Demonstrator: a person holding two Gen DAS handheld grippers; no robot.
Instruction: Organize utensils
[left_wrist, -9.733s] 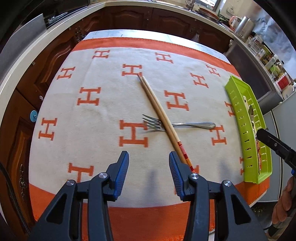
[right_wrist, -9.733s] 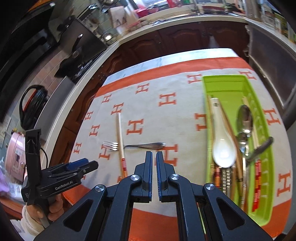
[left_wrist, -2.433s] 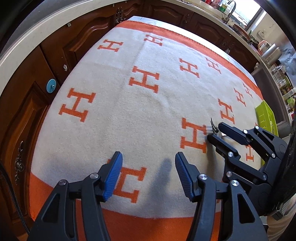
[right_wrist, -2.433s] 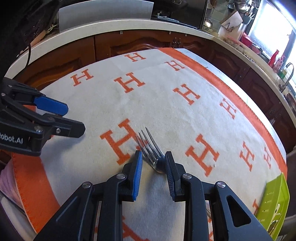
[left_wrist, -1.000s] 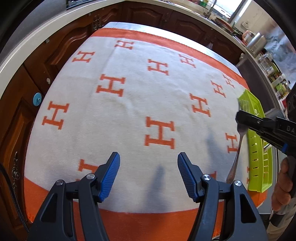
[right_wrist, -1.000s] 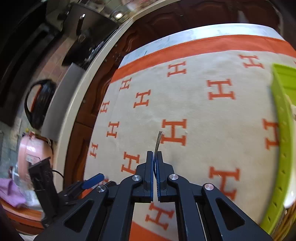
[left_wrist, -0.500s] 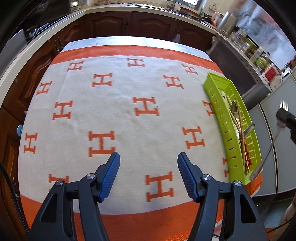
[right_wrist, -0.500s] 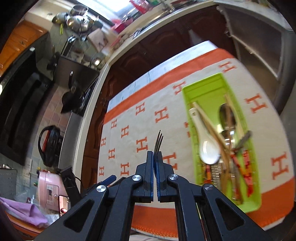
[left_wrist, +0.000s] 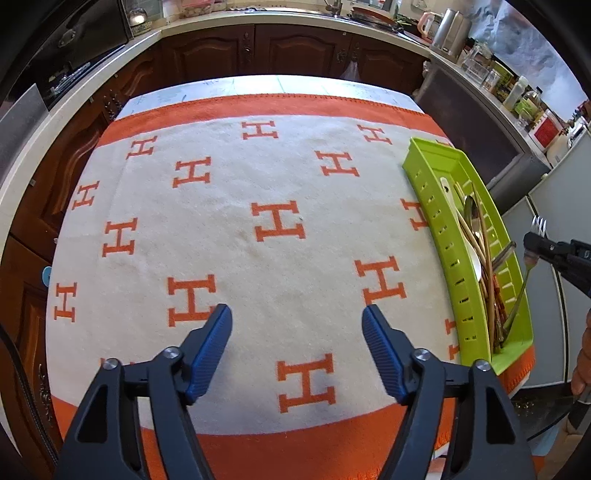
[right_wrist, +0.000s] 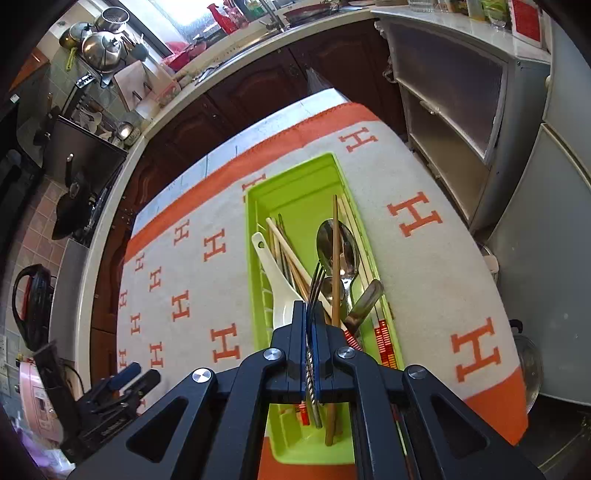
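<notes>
The right gripper (right_wrist: 312, 314) clamps a silver metal fork (right_wrist: 314, 295) above the lime-green plastic utensil tray (right_wrist: 255, 236). The left gripper (left_wrist: 297, 325), empty, is opening over the white-and-orange cloth (left_wrist: 236, 206).

So the count: one green tray (right_wrist: 255, 236) on the worktop, one white ceramic spoon (right_wrist: 275, 280) in it, two metal spoons (right_wrist: 345, 243), one fork (right_wrist: 314, 291) up in the air, and two tongs. Chopsticks (right_wrist: 335, 258) overlap too much, several, can't tell exactly.
</notes>
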